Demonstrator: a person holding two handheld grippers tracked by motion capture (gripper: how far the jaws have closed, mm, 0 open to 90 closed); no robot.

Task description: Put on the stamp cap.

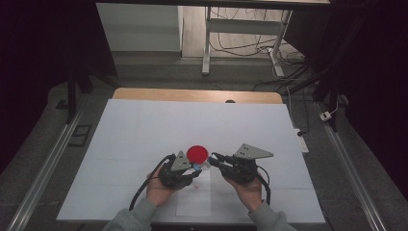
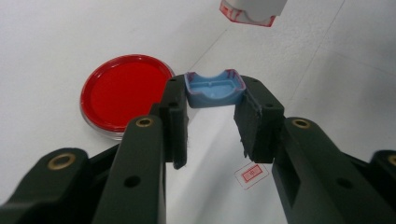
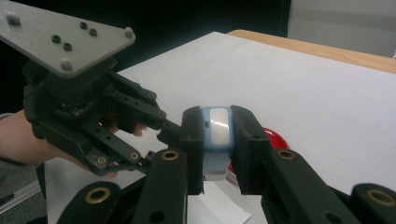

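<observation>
— What have the tongs got?

— The left gripper (image 2: 212, 100) pinches a blue cap (image 2: 214, 88) at its jaw tips; the right gripper (image 3: 217, 140) clamps the stamp body (image 3: 216, 133).

— How do they lie?

— The stamp hangs just beyond the cap, well apart. The red dish (image 2: 125, 93) sits left, on the white sheet (image 1: 144, 134).
</observation>
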